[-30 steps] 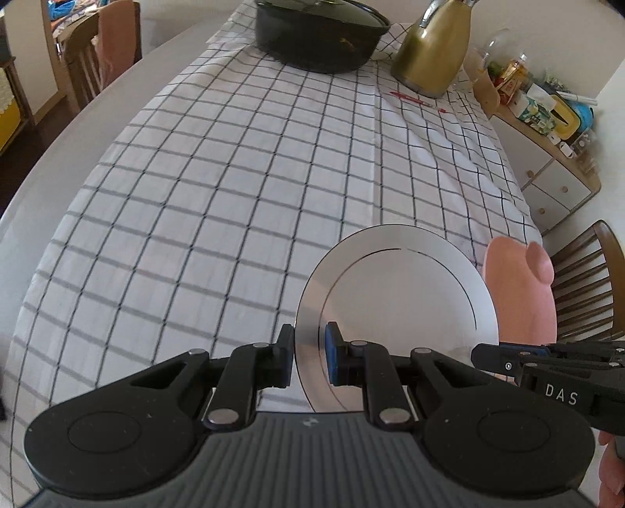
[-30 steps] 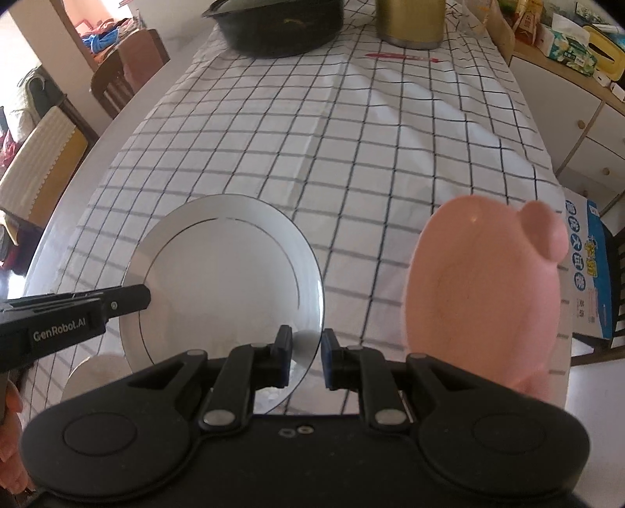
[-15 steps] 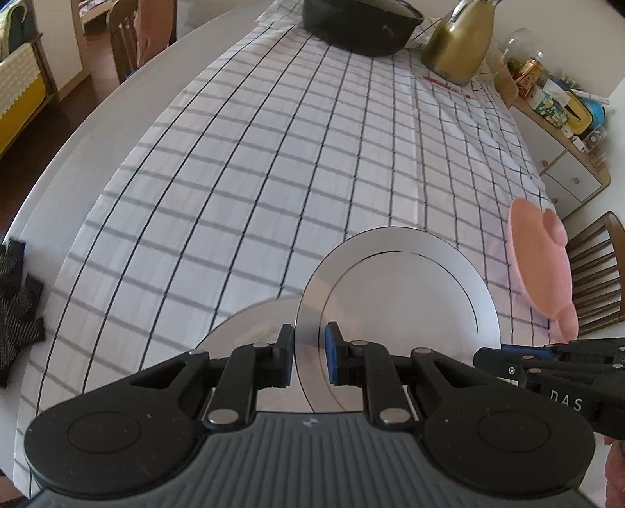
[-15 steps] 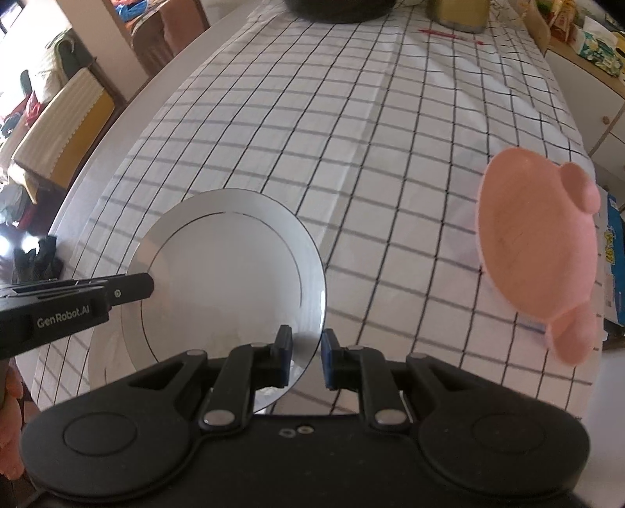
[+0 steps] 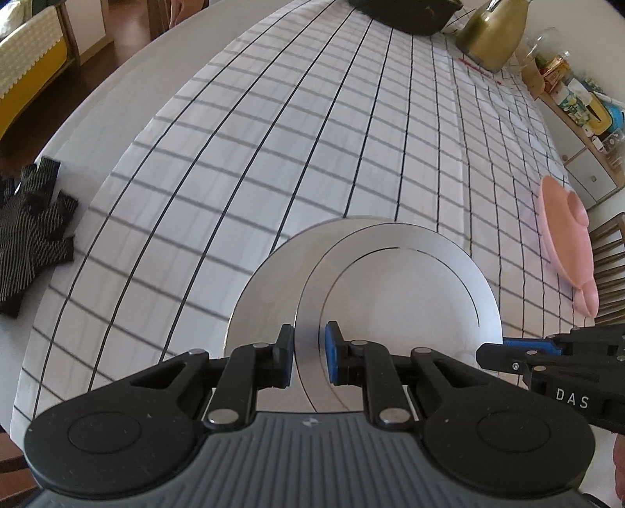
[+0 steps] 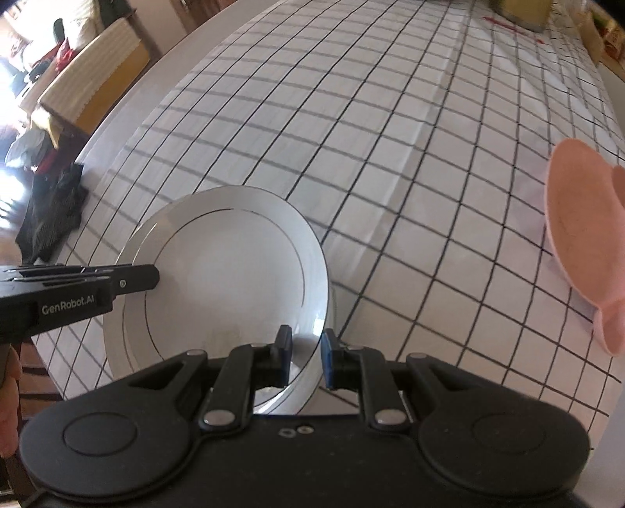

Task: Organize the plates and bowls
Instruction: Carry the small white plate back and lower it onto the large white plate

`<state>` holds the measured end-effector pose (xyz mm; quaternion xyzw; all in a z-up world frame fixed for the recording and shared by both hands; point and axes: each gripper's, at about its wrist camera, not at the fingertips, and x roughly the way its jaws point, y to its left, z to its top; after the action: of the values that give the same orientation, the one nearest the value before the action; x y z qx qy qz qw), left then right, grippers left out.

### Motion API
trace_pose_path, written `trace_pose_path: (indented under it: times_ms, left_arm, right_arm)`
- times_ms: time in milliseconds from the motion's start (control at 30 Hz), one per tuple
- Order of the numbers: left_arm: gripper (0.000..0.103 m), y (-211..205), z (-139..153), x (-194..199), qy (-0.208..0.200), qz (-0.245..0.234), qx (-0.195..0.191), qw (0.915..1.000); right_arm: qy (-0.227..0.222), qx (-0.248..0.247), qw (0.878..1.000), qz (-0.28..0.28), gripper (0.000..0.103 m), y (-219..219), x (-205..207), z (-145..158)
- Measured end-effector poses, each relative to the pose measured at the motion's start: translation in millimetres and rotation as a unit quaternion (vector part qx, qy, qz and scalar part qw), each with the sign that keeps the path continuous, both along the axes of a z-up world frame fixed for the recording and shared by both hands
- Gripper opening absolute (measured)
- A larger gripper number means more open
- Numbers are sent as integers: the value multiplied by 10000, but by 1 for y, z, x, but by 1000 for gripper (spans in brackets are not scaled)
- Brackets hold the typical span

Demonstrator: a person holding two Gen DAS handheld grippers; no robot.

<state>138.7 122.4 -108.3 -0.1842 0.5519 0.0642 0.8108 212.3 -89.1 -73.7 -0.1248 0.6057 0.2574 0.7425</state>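
Both grippers hold one white plate with a thin dark ring, also seen in the right wrist view. My left gripper is shut on its left rim. My right gripper is shut on its right rim. The plate hangs just above a second white plate lying on the checked tablecloth near the table's front edge; its edge shows under the held plate. A pink plate with round ears lies at the right table edge, also in the right wrist view.
A black striped glove lies on the bare table at the left. A black pot and a gold kettle stand at the far end. A sideboard with clutter and wooden chairs stand beside the table.
Both grippers have drawn back toward the table's front edge with the plate. A second white plate has come into view beneath it. The pink plate now lies farther away.
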Motion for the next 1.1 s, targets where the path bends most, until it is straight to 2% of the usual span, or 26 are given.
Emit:
trace_pose_path:
  times_ms: [400,1100]
  left_arm:
    - [16,4,-14,-9,115,81,-23,9999]
    - [16,4,-16,-10,188,-28,56,9998]
  right_arm:
    - [158,-79,9997,175,14,11,0,-14]
    - [247,-117,9993,249,14,15,6,-21]
